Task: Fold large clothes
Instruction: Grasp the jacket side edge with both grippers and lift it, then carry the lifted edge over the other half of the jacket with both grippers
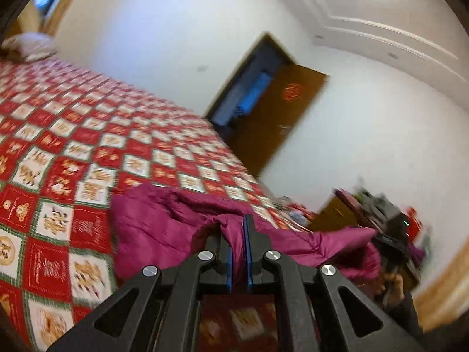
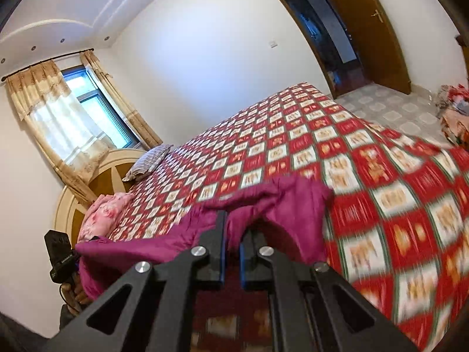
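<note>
A magenta padded jacket (image 1: 164, 223) hangs stretched between my two grippers above the bed; it also shows in the right wrist view (image 2: 287, 205). My left gripper (image 1: 239, 234) is shut on a fold of the jacket, with fabric pinched between its blue pads. My right gripper (image 2: 231, 234) is shut on another edge of the jacket, fabric bunched between its fingers. The other gripper, held in a hand, shows at the lower left of the right wrist view (image 2: 61, 261).
The bed (image 2: 381, 176) has a red-and-white patterned cover (image 1: 58, 146). A striped pillow (image 2: 149, 161) and a pink quilt (image 2: 102, 214) lie by the headboard. An open brown door (image 1: 272, 117) and a cluttered table (image 1: 381, 220) stand beyond the bed.
</note>
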